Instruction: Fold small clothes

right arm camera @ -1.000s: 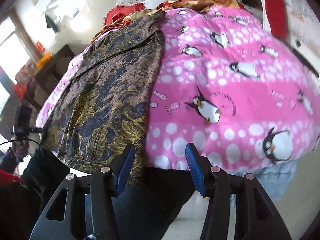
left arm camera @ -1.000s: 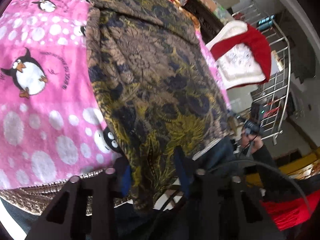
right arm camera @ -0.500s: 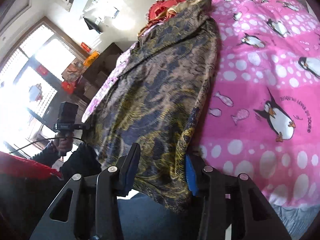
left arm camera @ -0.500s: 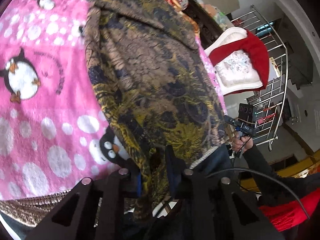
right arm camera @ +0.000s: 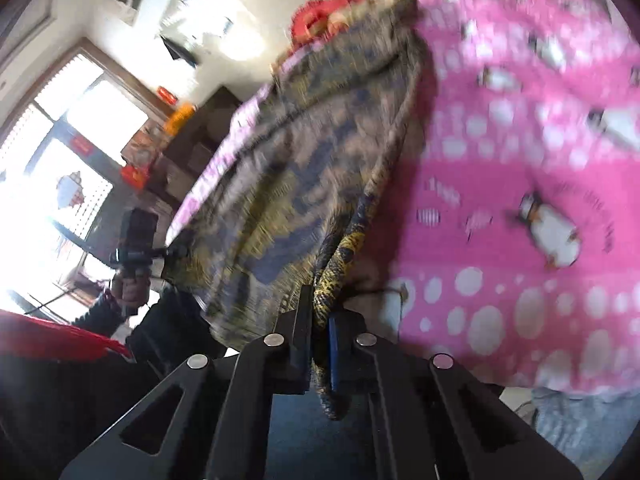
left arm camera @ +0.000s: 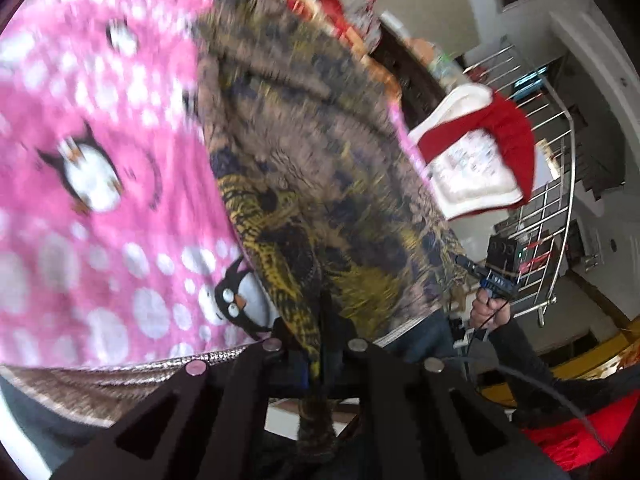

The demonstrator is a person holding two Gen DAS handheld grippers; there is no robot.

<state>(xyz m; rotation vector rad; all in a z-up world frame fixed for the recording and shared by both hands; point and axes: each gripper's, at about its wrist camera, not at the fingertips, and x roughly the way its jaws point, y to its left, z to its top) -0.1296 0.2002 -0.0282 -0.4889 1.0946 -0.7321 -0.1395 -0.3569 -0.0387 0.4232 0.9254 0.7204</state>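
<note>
A dark brown, navy and yellow patterned garment (left arm camera: 320,168) lies spread lengthwise on a pink penguin blanket (left arm camera: 80,120). My left gripper (left arm camera: 316,344) is shut on the garment's near hem, with yellow-patterned cloth pinched between the jaws. In the right wrist view the same garment (right arm camera: 304,168) lies left of the pink blanket (right arm camera: 520,184). My right gripper (right arm camera: 320,344) is shut on the garment's near corner, cloth bunched between the jaws and hanging below them. Both views are motion-blurred.
A red and white cushion (left arm camera: 476,160) leans on a metal railing (left arm camera: 560,200) at the right. A person's hand with a black handheld device (right arm camera: 132,256) stands beyond the bed's far side. Red and gold bedding (right arm camera: 332,16) is piled at the bed's head.
Both grippers were open at the garment's near edge. They moved in and shut on the hem, and both views now swing with the cloth lifting.
</note>
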